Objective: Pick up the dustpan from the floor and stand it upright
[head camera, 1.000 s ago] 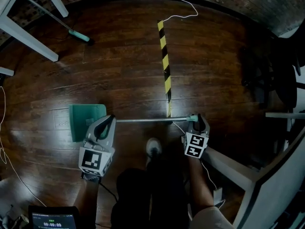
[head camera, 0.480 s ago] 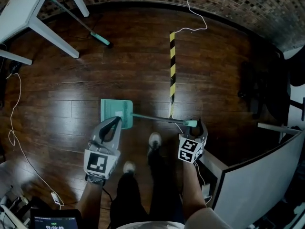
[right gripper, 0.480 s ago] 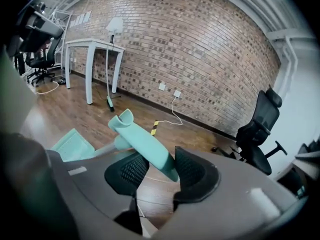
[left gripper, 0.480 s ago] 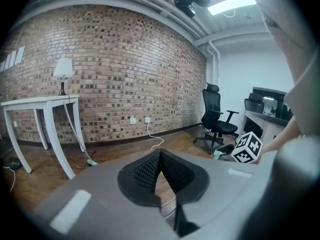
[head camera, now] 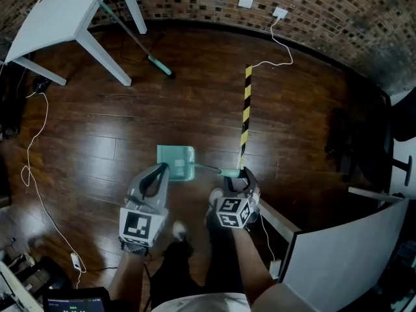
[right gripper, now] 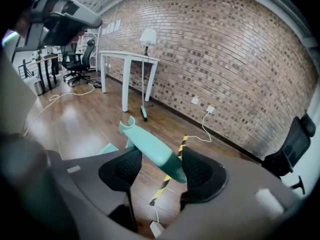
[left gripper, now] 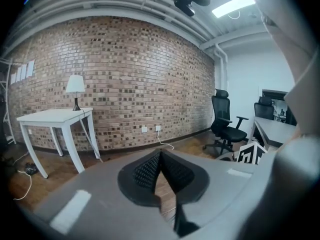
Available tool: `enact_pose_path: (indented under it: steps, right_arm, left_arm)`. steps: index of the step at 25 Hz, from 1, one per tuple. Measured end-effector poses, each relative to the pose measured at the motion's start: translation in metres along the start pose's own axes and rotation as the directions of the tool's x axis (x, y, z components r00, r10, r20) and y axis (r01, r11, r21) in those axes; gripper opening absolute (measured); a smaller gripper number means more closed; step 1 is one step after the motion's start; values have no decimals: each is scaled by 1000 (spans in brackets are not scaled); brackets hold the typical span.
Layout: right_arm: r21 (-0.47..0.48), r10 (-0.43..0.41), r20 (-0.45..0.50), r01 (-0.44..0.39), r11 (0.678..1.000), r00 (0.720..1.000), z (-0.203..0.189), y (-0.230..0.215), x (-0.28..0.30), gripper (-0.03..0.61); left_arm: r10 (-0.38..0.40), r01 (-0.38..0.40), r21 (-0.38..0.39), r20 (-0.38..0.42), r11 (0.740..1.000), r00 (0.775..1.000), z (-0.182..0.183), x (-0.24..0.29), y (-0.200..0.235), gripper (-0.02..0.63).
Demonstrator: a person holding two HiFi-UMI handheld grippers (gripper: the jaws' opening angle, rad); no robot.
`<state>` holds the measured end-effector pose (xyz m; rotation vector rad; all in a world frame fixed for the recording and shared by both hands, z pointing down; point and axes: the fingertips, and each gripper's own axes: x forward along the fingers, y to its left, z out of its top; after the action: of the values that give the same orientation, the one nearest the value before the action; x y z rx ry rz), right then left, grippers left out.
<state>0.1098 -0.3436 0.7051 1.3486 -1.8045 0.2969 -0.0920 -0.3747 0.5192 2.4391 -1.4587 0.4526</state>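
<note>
The teal dustpan (head camera: 175,162) rests on the dark wood floor, its long handle (head camera: 209,169) rising toward my right gripper (head camera: 235,178). In the right gripper view the teal handle grip (right gripper: 149,151) slants between the jaws, which are opening. It lies close against the right pad (right gripper: 198,169) and clear of the left pad, so the right gripper (right gripper: 159,165) no longer clamps it. A corner of the pan (right gripper: 108,148) shows below. My left gripper (head camera: 156,175) hangs beside the pan. Its tips (left gripper: 159,157) meet with nothing between them.
A white table (head camera: 58,18) stands at the back left with a teal-headed broom (head camera: 159,65) leaning by it. Yellow-black tape (head camera: 246,109) runs across the floor. A cable (head camera: 32,161) trails at left. A white desk (head camera: 351,252) and dark chair (head camera: 354,142) stand at right.
Both grippers have risen. The dustpan's handle went from lying along the floor to slanting steeply up. The right jaws have spread apart round the grip.
</note>
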Motion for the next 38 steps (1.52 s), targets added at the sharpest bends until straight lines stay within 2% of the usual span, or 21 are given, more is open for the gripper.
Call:
enact_pose_path:
  steps: [5, 10, 13, 18, 23, 27, 31, 35, 38]
  right_arm:
    - [6, 103, -2, -103, 995, 995, 24, 46, -23, 282]
    - [5, 120, 73, -120, 993, 990, 53, 61, -62, 272]
    - [16, 108, 125, -111, 994, 986, 69, 56, -89, 268]
    - [31, 65, 242, -75, 997, 968, 105, 31, -129, 205]
    - [80, -11, 380, -21, 997, 925, 152, 2, -189, 76]
    - [171, -74, 403, 5, 985, 912, 169, -9, -230, 13]
    - [250, -106, 424, -3, 968, 899, 170, -2, -275, 12]
    - [294, -122, 444, -16, 956, 888, 164, 4, -317, 13]
    - [350, -120, 466, -58, 935, 876, 162, 2, -347, 14]
  left_arm:
    - [35, -36, 28, 33, 999, 999, 12, -32, 16, 2]
    - [65, -65, 9, 47, 998, 997, 20, -62, 26, 2]
    - [74, -76, 22, 70, 997, 995, 26, -79, 31, 1]
    - [83, -85, 13, 92, 996, 992, 33, -99, 35, 1]
    - [66, -69, 13, 137, 998, 988, 52, -124, 23, 1]
    - [19, -26, 40, 166, 999, 986, 63, -154, 9, 2]
    - [-43, 29, 82, 179, 996, 983, 66, -192, -6, 2]
    - [-20, 12, 38, 233, 999, 972, 80, -228, -7, 2]
    - [-10, -3, 50, 269, 999, 963, 102, -254, -5, 2]
